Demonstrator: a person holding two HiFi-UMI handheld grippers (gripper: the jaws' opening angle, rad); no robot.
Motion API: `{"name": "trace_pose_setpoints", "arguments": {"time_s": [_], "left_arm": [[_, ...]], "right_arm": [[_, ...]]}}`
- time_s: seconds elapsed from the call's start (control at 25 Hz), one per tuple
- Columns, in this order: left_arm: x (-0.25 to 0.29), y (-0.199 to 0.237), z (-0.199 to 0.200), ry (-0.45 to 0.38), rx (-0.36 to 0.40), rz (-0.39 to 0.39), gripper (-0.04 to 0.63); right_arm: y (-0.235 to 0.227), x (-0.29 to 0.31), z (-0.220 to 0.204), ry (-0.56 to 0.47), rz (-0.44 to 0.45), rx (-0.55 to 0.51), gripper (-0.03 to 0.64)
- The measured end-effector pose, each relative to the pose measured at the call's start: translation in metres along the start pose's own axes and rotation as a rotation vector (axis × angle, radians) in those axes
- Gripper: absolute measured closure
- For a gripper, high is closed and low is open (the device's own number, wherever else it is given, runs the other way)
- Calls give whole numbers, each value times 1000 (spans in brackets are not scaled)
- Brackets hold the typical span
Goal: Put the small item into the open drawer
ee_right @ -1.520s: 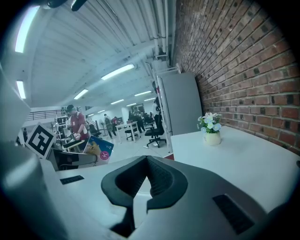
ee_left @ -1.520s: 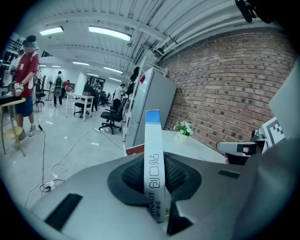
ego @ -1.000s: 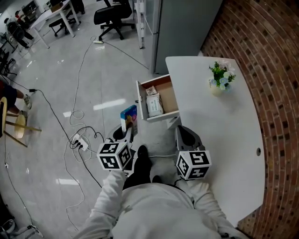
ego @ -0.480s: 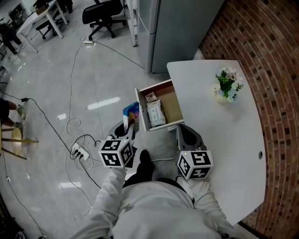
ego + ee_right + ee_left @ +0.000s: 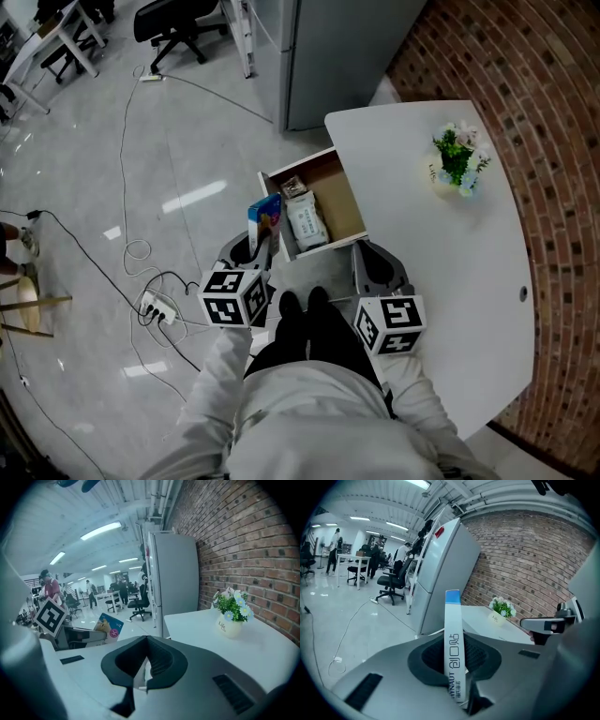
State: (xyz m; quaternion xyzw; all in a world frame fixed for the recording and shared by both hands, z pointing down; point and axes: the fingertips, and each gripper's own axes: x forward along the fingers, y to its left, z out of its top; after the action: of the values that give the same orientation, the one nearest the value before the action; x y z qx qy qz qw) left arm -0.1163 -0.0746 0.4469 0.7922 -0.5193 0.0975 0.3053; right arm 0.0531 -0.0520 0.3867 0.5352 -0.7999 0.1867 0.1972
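Note:
My left gripper (image 5: 257, 253) is shut on a small flat box (image 5: 264, 218), white with a blue top, held upright just left of the open wooden drawer (image 5: 349, 199). The left gripper view shows the box (image 5: 453, 634) standing edge-on between the pads. Inside the drawer lie a white packet (image 5: 306, 223) and a smaller packet (image 5: 292, 187). My right gripper (image 5: 376, 266) hangs at the drawer's near right corner, shut, with nothing in it. From the right gripper view (image 5: 145, 668) the box (image 5: 108, 626) shows at the left.
The drawer juts from a white table (image 5: 441, 281) carrying a small flower pot (image 5: 456, 161). A grey cabinet (image 5: 337, 47) stands behind it and a brick wall (image 5: 544, 112) to the right. Cables and a power strip (image 5: 156, 305) lie on the floor at left.
The drawer and table have slid nearer in the head view. The box in the left gripper now sits closer to the drawer's left edge. Neither grip has changed.

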Motion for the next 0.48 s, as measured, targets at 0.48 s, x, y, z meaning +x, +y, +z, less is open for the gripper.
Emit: {"name": "trace_pose_setpoints", "arguments": {"time_s": [0.48], "left_arm": [[66,-14,-20,97,51,-67,528]], "right_arm": [[-31,18,-3,22,-59,27,590]]}}
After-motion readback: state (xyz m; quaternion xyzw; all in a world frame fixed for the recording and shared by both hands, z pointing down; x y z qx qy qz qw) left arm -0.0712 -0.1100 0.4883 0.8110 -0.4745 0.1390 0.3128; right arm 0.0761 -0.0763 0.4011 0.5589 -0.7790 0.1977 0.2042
